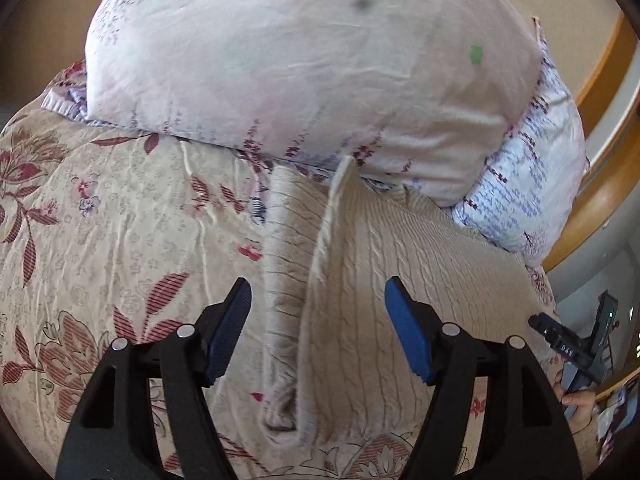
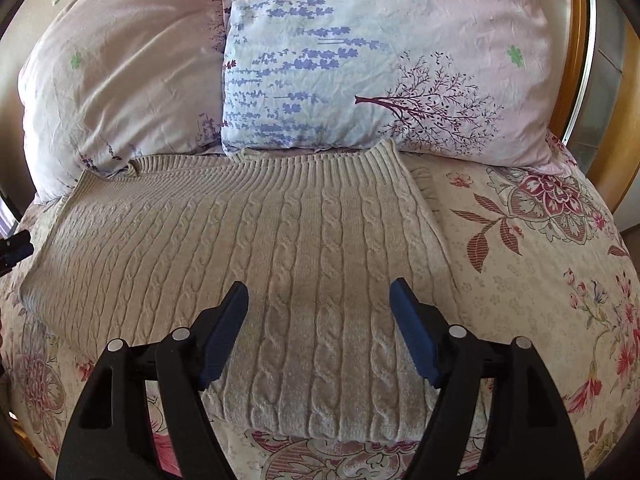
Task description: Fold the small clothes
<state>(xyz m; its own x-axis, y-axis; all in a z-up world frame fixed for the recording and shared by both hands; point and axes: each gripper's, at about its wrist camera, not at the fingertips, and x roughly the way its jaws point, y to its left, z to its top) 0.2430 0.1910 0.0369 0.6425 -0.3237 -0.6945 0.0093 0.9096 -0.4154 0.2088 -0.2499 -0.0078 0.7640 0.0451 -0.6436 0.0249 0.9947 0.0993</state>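
Beige cable-knit sweater (image 2: 280,248) lies flat on a floral bedspread (image 2: 520,280), ribbed edge up against 2 pillows at the head of the bed. In right wrist view it's a neat folded rectangle, near edge w/ a rounded fold just below the claw, right edge running diagonally up to a corner that touches the blue-and-pink pillow (image 2: 380,60). A pale pink pillow (image 2: 120,80) sits just beside that one on the left, its lower edge touching the sweater's ribbing.

Right gripper (image 2: 318,328) is spread wide, nothing between the blue pads (image 2: 412,332), hanging over the near middle of the sweater; can't tell if it touches the knit.

Left gripper (image 1: 318,328) also wide open & empty, over the sweater's left side. From this view a long sleeve-like strip (image 1: 284,280) lies folded along that edge, running from the pillow (image 1: 300,60) down toward the camera, w/ a raised fold ridge beside it. Bedspread (image 1: 120,220) w/ red leaf print fills the left side.

Wooden bed frame (image 1: 600,184) curves past on the right. Other gripper's body shows at far right edge in left wrist view, held in a hand (image 1: 576,400)
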